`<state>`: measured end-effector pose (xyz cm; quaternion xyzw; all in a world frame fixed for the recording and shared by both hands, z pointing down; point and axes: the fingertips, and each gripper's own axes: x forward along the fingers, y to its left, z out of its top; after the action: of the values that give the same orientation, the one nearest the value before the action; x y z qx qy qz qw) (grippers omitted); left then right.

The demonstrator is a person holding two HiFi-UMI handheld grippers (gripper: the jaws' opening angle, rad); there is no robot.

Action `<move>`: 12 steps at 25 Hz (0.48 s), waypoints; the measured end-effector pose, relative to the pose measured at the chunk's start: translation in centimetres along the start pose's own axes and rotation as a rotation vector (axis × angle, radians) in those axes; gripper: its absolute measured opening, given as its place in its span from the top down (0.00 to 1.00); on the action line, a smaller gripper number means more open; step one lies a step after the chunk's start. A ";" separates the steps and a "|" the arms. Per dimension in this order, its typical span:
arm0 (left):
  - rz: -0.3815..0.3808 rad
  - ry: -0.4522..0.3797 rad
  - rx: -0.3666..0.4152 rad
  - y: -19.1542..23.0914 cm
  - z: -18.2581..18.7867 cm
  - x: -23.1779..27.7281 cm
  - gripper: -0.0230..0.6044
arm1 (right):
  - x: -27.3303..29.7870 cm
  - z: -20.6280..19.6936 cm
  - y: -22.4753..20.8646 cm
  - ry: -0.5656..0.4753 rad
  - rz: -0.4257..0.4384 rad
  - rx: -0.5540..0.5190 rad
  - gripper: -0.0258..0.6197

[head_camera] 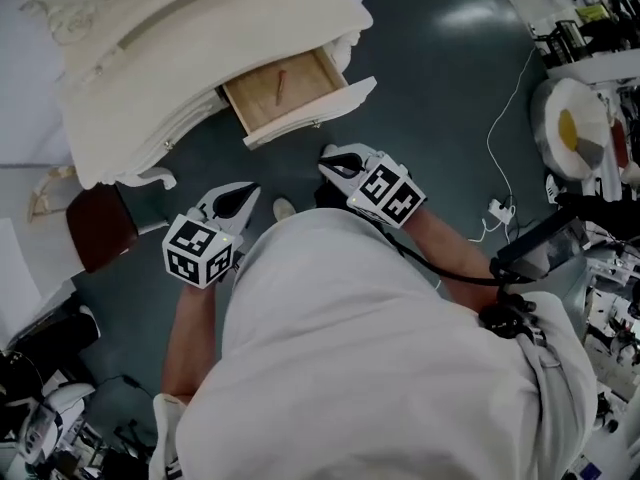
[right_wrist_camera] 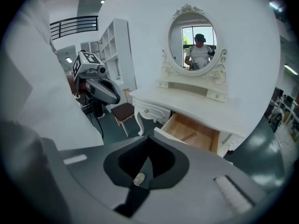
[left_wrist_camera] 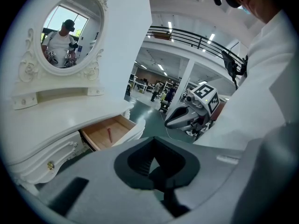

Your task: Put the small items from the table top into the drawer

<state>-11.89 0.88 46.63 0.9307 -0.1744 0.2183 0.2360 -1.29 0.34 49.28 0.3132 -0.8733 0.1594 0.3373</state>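
A white dressing table (head_camera: 190,28) stands ahead with its wooden drawer (head_camera: 285,88) pulled open. One thin reddish stick (head_camera: 281,85) lies inside the drawer, also seen as the stick (left_wrist_camera: 110,134) and the stick (right_wrist_camera: 188,136). My left gripper (head_camera: 238,204) hovers short of the table, below and left of the drawer, jaws together and holding nothing. My right gripper (head_camera: 343,164) is just below the drawer front, jaws together, nothing gripped. Neither touches the drawer. The left gripper's own view shows its tips (left_wrist_camera: 153,141) meeting; the right gripper's tips (right_wrist_camera: 148,140) also meet.
A dark red stool (head_camera: 100,226) sits left of the table. An oval mirror (right_wrist_camera: 196,43) rises at the table's back. A white cable (head_camera: 500,148) runs over the green floor at the right, by cluttered benches (head_camera: 590,118). A shoe (head_camera: 284,209) shows between the grippers.
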 end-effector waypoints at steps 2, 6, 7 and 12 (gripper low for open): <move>0.004 0.003 -0.002 -0.1 -0.1 0.2 0.96 | 0.0 -0.2 -0.1 -0.002 0.001 0.000 0.96; 0.002 0.014 -0.010 0.1 -0.2 1.2 0.96 | 0.0 -0.5 -0.8 -0.001 0.007 0.006 0.96; 0.002 0.015 -0.012 0.2 -0.1 1.4 0.96 | 0.1 -0.5 -1.0 0.000 0.009 0.008 0.96; 0.009 0.020 -0.017 0.7 0.9 1.8 0.96 | 0.4 0.1 -2.0 -0.004 0.022 0.000 0.96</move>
<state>-10.42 -0.52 47.03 0.9257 -0.1781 0.2270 0.2447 -0.27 -1.37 49.64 0.3039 -0.8773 0.1625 0.3340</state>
